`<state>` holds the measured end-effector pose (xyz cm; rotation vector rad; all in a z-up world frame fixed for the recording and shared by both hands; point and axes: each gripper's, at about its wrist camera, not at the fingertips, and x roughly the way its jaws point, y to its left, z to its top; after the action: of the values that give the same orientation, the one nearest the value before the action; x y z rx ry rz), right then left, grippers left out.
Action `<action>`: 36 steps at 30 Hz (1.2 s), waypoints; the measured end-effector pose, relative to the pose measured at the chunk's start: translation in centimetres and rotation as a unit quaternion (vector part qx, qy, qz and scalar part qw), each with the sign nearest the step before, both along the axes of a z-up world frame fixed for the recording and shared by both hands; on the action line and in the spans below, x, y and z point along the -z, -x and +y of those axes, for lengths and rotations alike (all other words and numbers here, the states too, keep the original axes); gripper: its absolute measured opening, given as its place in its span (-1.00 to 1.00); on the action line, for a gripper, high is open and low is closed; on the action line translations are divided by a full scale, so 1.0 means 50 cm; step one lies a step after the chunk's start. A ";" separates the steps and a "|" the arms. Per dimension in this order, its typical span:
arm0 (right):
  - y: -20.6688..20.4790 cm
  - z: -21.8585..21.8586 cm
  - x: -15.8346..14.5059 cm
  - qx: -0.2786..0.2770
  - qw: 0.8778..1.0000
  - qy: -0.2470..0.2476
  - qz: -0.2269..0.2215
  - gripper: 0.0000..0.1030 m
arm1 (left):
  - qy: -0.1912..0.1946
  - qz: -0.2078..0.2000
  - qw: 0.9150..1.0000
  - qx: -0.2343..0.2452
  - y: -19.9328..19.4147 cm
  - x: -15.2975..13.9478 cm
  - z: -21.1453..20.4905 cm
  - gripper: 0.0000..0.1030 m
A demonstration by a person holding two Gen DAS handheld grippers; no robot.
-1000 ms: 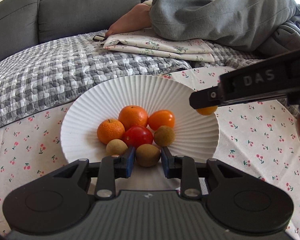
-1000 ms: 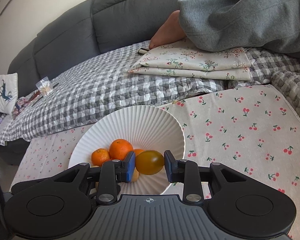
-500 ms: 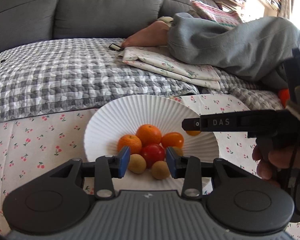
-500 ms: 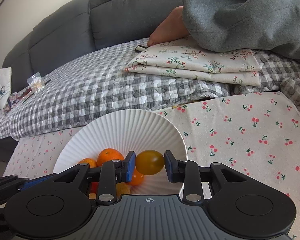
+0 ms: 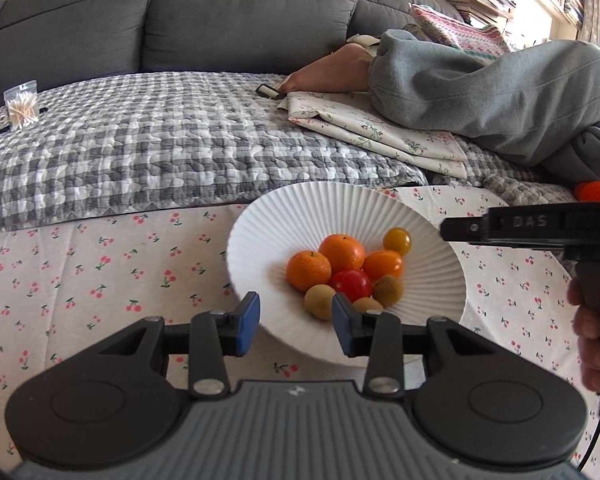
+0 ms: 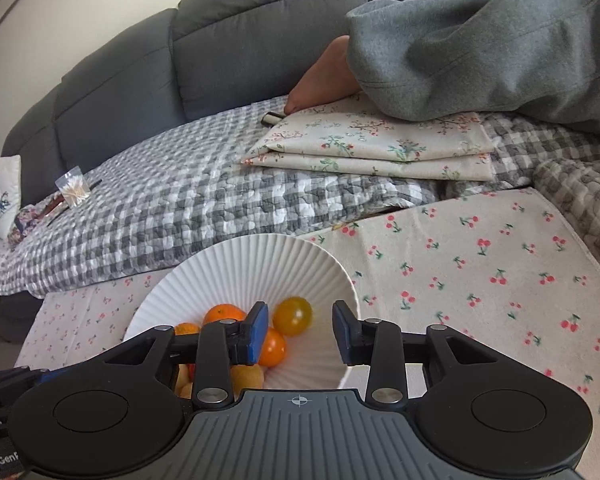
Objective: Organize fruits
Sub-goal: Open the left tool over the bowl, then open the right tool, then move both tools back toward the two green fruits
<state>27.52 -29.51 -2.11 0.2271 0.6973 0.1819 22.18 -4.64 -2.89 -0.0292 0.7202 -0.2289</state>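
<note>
A white ribbed bowl (image 5: 292, 216) sits on the cherry-print cloth and holds several fruits: two oranges (image 5: 342, 251), an orange tomato (image 5: 383, 265), a red tomato (image 5: 352, 283), brown round fruits (image 5: 319, 301) and a yellow tomato (image 5: 397, 241). My left gripper (image 5: 296, 323) is open and empty, at the bowl's near rim. My right gripper (image 6: 300, 330) is open above the bowl (image 6: 260, 264), with the yellow tomato (image 6: 293, 315) lying free in the bowl below it. The right gripper's side also shows in the left wrist view (image 5: 512, 230).
A grey checked quilt (image 5: 160, 152) lies behind the cloth (image 5: 100, 272), with folded floral fabric (image 6: 372, 144) and a person's leg in grey (image 6: 480, 40) on it. A bag of cotton swabs (image 5: 21, 106) lies at the far left. The grey sofa back (image 5: 240, 16) stands behind.
My right gripper has opened and let go of the yellow tomato, which now lies in the bowl. My left gripper has drawn back and to the left of the bowl.
</note>
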 end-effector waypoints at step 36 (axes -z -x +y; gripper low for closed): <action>0.233 0.042 -0.096 -0.078 0.996 -0.035 -0.015 0.35 | -0.006 0.048 0.998 -0.033 0.145 0.015 0.097 0.19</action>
<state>15.89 -27.40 2.67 0.2372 0.6805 0.3591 14.94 0.22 -3.63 -0.0526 0.8143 -0.1600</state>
